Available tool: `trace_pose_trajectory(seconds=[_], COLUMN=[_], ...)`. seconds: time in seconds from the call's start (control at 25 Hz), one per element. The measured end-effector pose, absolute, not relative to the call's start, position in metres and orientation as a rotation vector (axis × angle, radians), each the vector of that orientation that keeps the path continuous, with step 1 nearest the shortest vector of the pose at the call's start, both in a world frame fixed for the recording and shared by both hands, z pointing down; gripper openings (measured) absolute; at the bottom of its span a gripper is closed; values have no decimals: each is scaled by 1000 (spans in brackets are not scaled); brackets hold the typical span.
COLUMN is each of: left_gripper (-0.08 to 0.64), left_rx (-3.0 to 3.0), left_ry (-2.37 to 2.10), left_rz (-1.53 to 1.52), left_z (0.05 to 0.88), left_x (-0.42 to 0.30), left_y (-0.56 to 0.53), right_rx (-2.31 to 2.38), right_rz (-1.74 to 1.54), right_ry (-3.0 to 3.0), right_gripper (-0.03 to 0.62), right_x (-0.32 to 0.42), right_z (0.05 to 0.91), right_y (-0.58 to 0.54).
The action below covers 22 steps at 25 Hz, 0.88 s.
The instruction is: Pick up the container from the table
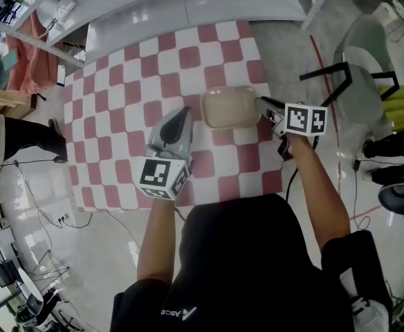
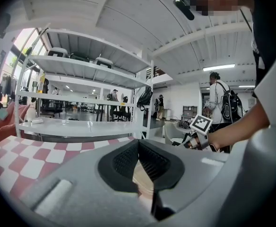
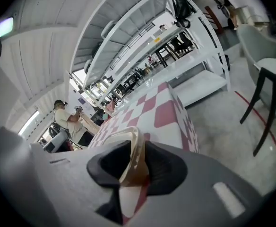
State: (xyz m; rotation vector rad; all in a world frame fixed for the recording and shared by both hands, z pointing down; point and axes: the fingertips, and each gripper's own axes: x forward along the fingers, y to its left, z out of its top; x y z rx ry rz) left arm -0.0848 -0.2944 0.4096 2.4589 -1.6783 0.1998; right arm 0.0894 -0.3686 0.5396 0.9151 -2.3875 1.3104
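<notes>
On the desk (image 1: 119,95) with its red-and-white checked cloth, the translucent beige rectangular plastic container (image 1: 230,107) sits near the right edge, so the right tool (image 1: 264,106) stands open astride its right rim, apparently to pinch it, while the left tool (image 1: 182,114), closed and empty, hangs just beside its left side.

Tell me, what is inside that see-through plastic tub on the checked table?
Nothing that shows: the translucent rectangular plastic tub looks empty from above, with only its pale bottom visible. The right gripper hides part of its right rim.

checked cloth (image 1: 119,116) — red and white | white shelf rack (image 2: 81,68) | grey chair (image 1: 364,88) — black frame | pink fabric (image 1: 32,57)
</notes>
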Motion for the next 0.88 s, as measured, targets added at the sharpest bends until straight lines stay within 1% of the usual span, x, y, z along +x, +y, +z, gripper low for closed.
trace_pose_trajectory(seconds=[0.12,0.36,0.48,0.52,0.56,0.68,0.76,0.88], left_gripper=[11,12,19,57,125,232,280,307], left_rx=[2446,2361,2281,2249,2213,2093,2016,1926], left_ry=[-1660,-1624,-1583,-1555,-1513,-1345,-1264,-1187], left_rz=[207,244,206,175,139,48,25,10], left_z=[415,437,449,452,456,473,486,504], left_x=[-85,-86,-89,-89,-88,-79,-74,-70], left_y=[-297,-302,-305,-306,-306,-308,-309,-311], right_rx=[906,951,978,982,983,983,981,977], right_rz=[1376,1463,1478,1479,1478,1472,1469,1468], right_ry=[-2401,-2411,-2409,-2409,-2410,-2414,-2418,-2423], right_gripper=[78,64,59,57,57,58,57,57], right_x=[88,92,96,97,97,95,95,95], right_z=[539,541,542,542,542,541,541,542], right_y=[-368,-370,-372,-372,-372,-372,-372,-372])
